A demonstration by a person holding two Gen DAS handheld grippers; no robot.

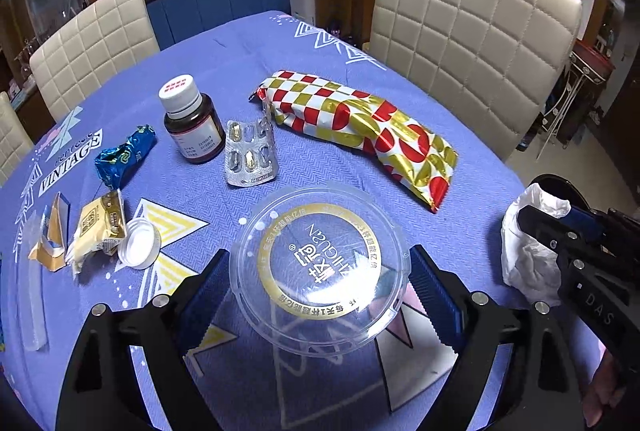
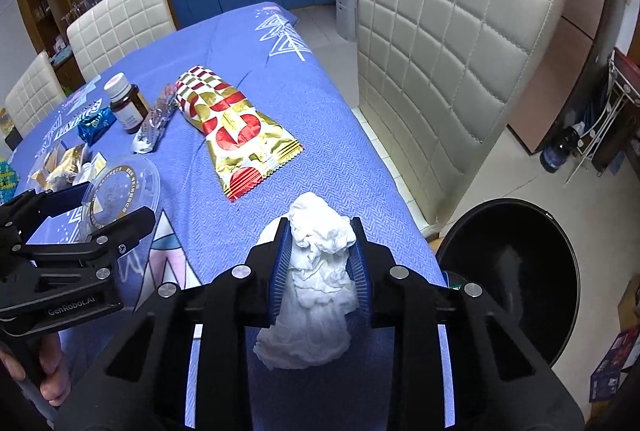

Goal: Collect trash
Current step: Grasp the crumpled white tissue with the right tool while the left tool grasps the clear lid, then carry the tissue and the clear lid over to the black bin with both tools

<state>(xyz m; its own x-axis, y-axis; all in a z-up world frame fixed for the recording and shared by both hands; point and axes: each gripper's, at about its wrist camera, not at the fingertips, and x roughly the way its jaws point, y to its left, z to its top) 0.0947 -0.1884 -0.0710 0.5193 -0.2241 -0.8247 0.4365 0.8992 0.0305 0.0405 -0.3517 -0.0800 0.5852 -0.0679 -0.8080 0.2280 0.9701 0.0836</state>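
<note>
Glossy foil wrapper [image 1: 362, 133], crumpled paper tissue [image 2: 320, 271]

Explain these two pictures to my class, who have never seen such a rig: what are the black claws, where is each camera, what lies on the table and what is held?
No robot here: a person holds a two-finger gripper in each hand, with a camera on each looking along its fingers. One picture is from the left gripper, whose blue pads grip a clear lid. The other is from the right gripper, shut on a white tissue. On the blue tablecloth lie a red-and-gold wrapper, a brown bottle, a pill strip, a blue wrapper, a white cap and small packets. A black bin stands beside the table, likely for the trash.
</note>
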